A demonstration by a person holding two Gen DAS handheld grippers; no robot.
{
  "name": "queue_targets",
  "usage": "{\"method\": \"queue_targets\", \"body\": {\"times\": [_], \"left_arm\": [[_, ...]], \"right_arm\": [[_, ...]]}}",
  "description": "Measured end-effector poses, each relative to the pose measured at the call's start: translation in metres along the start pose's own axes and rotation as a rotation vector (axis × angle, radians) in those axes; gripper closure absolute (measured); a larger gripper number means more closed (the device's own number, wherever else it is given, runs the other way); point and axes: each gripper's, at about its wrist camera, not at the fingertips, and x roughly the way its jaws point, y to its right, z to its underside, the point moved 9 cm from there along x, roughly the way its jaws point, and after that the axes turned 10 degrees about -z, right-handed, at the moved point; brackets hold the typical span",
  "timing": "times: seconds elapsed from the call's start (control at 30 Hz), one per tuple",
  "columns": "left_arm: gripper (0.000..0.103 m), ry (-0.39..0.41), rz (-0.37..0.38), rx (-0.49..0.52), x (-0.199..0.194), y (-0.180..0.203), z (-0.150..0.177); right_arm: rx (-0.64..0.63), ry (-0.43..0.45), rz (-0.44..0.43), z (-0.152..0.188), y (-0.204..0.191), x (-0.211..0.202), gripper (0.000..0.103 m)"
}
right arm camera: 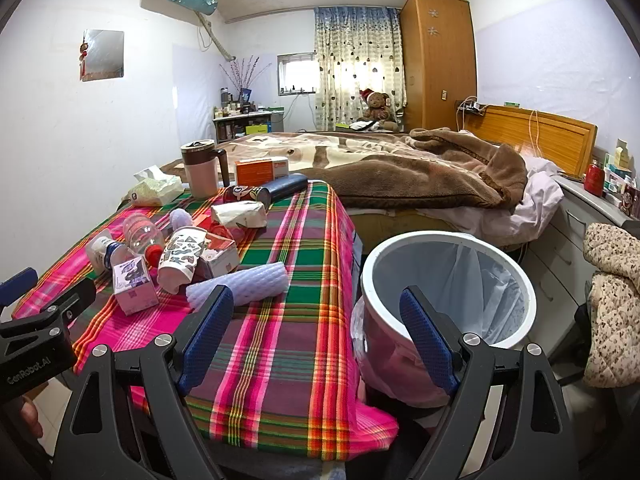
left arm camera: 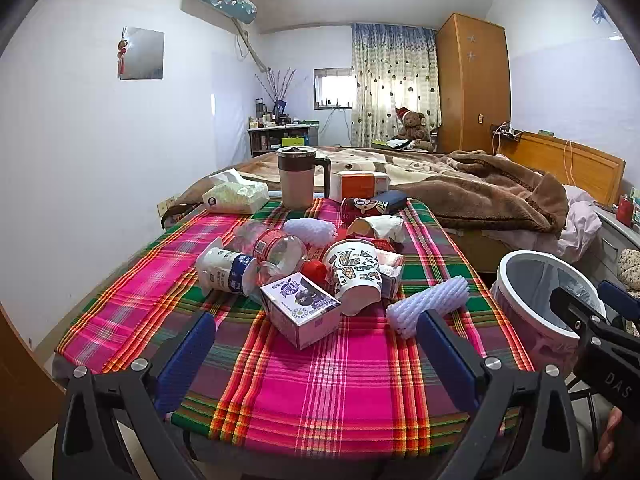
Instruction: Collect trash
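Note:
A pile of trash lies on the plaid-covered table (left arm camera: pixel 320 392): a purple carton (left arm camera: pixel 302 310), a patterned paper cup (left arm camera: pixel 356 276), a crushed clear bottle (left arm camera: pixel 276 248), a white bottle (left arm camera: pixel 224 270), a foam net sleeve (left arm camera: pixel 428 306) and a red can (left arm camera: pixel 360 208). A white bin (right arm camera: pixel 444 300) with a liner stands right of the table. My left gripper (left arm camera: pixel 320 344) is open and empty, just short of the carton. My right gripper (right arm camera: pixel 316 320) is open and empty, over the table's right edge beside the bin, with the foam sleeve (right arm camera: pixel 240 284) by its left finger.
A lidded mug (left arm camera: pixel 298 178), a tissue pack (left arm camera: pixel 236 196), an orange box (left arm camera: pixel 360 184) and a dark case (left arm camera: pixel 390 200) stand at the table's far end. A bed with a brown blanket (right arm camera: pixel 420 176) lies behind. A counter (right arm camera: pixel 592 204) and clothes are at right.

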Motion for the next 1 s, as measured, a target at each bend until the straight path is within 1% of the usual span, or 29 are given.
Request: {"method": "queue_targets", "body": {"times": [1.0], "left_arm": [[0.001, -0.02, -0.002, -0.003, 0.0082, -0.0029, 0.004]], "right_arm": [[-0.005, -0.005, 0.004, 0.0009, -0.0014, 0.0006, 0.016]]}}
